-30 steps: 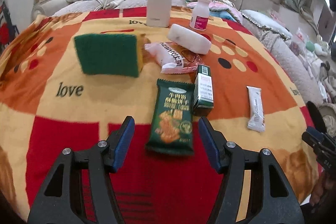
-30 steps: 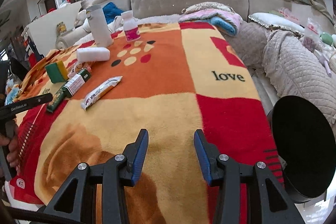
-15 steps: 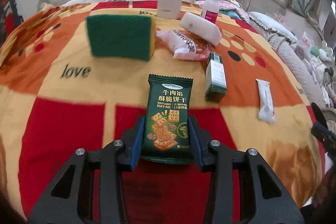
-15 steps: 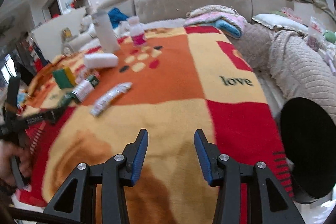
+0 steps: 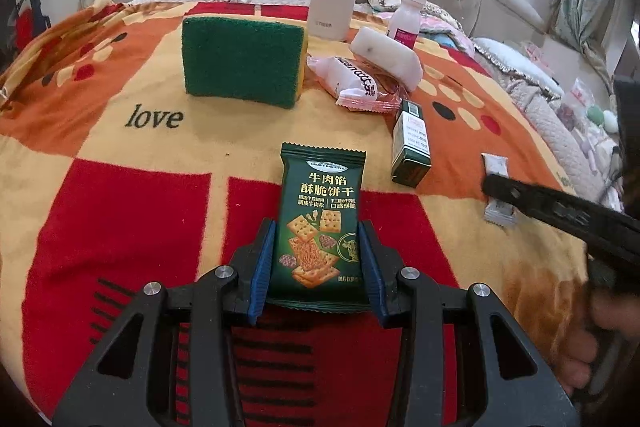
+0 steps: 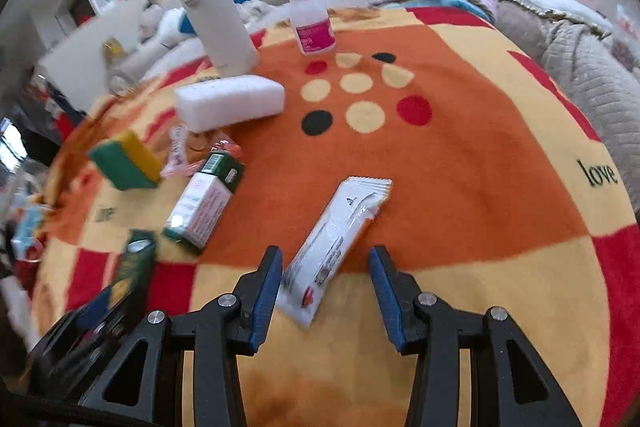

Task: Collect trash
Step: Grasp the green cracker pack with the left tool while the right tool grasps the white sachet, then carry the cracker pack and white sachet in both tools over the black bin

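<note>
On a red, orange and cream blanket point(image 5: 120, 147), the left gripper point(image 5: 318, 263) has just closed on a green biscuit packet point(image 5: 320, 223), its blue pads pinching the packet's lower edges while the top half juts out ahead of the fingers. The right gripper point(image 6: 325, 291) stands spread over a white wrapper point(image 6: 336, 239): the wrapper's near end lies between the fingers, just beside the left pad and clear of the right. A green box point(image 5: 412, 143), a sponge point(image 5: 242, 61) and a pink packet point(image 5: 352, 79) lie beyond.
</note>
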